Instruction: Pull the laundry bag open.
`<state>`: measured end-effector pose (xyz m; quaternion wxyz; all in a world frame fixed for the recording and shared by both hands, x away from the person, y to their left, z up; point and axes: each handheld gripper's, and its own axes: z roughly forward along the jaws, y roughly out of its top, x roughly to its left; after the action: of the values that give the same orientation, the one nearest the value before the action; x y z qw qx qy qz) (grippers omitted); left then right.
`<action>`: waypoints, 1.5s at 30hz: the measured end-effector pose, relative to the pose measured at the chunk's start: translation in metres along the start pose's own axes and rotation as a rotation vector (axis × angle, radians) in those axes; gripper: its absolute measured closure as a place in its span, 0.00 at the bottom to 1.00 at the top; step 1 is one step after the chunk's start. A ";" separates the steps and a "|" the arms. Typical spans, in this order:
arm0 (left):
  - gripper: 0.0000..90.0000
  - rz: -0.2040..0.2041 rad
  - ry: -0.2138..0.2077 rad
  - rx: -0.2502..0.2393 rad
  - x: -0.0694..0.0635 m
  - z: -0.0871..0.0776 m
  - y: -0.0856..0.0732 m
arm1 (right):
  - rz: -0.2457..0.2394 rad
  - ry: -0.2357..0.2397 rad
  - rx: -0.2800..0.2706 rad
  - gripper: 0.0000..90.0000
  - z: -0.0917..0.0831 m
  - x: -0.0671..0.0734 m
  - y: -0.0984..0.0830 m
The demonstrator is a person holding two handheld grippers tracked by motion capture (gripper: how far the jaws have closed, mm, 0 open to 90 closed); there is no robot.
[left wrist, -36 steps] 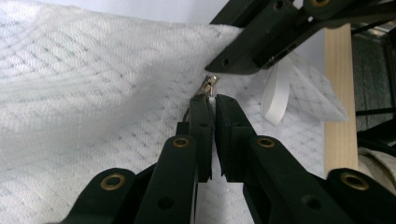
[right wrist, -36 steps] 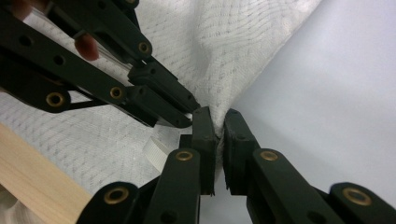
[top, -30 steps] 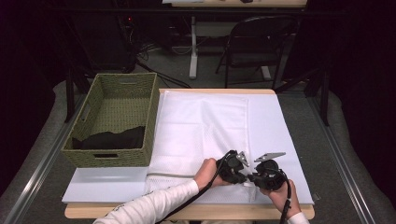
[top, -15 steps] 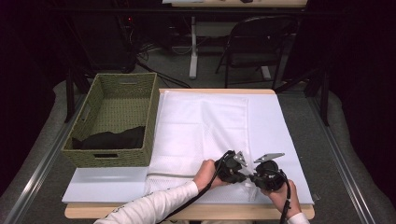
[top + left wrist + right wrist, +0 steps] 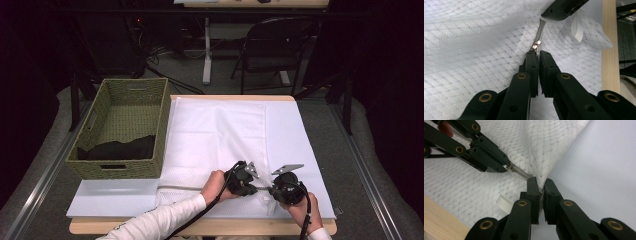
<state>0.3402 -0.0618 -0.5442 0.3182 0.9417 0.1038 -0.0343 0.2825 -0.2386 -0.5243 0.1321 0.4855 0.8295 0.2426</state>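
High view, lower centre: left gripper (image 5: 250,184) and right gripper (image 5: 274,192) nose to nose over a white mesh laundry bag (image 5: 220,135) on the worktop (image 5: 100,227); wicker basket (image 5: 125,127) well apart at left, nothing in the way.

Left gripper view: fingers (image 5: 532,67) pinched on the zipper pull (image 5: 536,45).

Right gripper view: fingers (image 5: 533,192) clamped on mesh, probably the bag's corner. Risk: pull slipping free, or mesh snagging the zip if slack.
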 end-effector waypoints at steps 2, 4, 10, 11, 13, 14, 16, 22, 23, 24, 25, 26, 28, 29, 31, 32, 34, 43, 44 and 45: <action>0.96 0.004 0.002 0.009 0.000 -0.002 -0.001 | 0.003 -0.003 0.003 0.95 0.000 0.000 0.000; 0.96 -0.001 0.010 0.013 0.001 -0.003 -0.003 | -0.003 -0.001 0.001 0.95 0.000 0.000 0.000; 0.96 -0.007 0.004 0.012 0.002 -0.006 -0.007 | -0.001 -0.005 0.006 0.95 0.000 0.000 0.000; 0.96 -0.008 0.004 0.011 0.002 -0.007 -0.008 | 0.001 -0.006 0.005 0.95 0.001 0.000 0.000; 0.96 -0.006 0.006 0.016 0.003 -0.009 -0.009 | -0.005 -0.002 0.005 0.95 0.001 -0.001 0.000; 0.96 -0.007 0.003 0.014 0.003 -0.009 -0.010 | -0.008 0.002 0.005 0.95 0.001 -0.001 0.000; 0.96 -0.009 0.006 0.019 0.003 -0.010 -0.011 | -0.007 0.002 0.006 0.95 0.001 -0.001 -0.001; 0.96 -0.012 0.004 0.018 0.004 -0.013 -0.015 | -0.006 0.001 0.009 0.95 0.001 -0.001 -0.001; 0.96 -0.012 0.004 0.018 0.004 -0.013 -0.015 | -0.006 0.001 0.009 0.95 0.001 -0.001 -0.001; 0.96 -0.014 0.007 0.018 0.004 -0.013 -0.015 | -0.003 0.002 0.009 0.95 0.001 -0.001 -0.001; 0.96 -0.014 0.006 0.017 0.004 -0.014 -0.016 | -0.001 -0.001 0.008 0.95 0.001 -0.001 -0.001; 0.96 -0.011 0.013 0.022 0.004 -0.015 -0.016 | -0.001 -0.001 0.008 0.95 0.001 -0.001 -0.001; 0.96 -0.017 0.014 0.019 0.004 -0.016 -0.017 | -0.002 -0.001 0.009 0.95 0.001 -0.001 -0.001; 0.96 -0.018 0.011 0.015 0.004 -0.016 -0.019 | 0.001 -0.001 0.011 0.95 0.001 -0.001 -0.001; 0.96 -0.028 0.004 0.009 0.004 -0.017 -0.021 | 0.000 0.001 0.011 0.95 0.001 -0.001 -0.001; 0.96 -0.022 0.002 0.015 0.005 -0.017 -0.022 | 0.001 0.000 0.012 0.95 0.002 -0.001 -0.001; 0.96 -0.029 0.005 0.012 0.005 -0.018 -0.024 | 0.010 -0.003 0.015 0.95 0.002 0.000 -0.001; 0.96 -0.039 0.014 0.014 0.007 -0.024 -0.031 | -0.001 -0.001 0.017 0.95 0.003 -0.001 -0.001; 0.96 -0.038 0.021 0.021 0.008 -0.025 -0.031 | -0.003 -0.002 0.017 0.95 0.003 -0.001 -0.001; 0.96 -0.038 0.016 0.015 0.009 -0.025 -0.032 | -0.002 -0.003 0.018 0.95 0.003 -0.001 -0.001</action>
<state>0.3416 -0.0203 -0.5443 0.3096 0.9421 0.1240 -0.0335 0.2833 -0.2387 -0.5273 0.1292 0.4860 0.8320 0.2341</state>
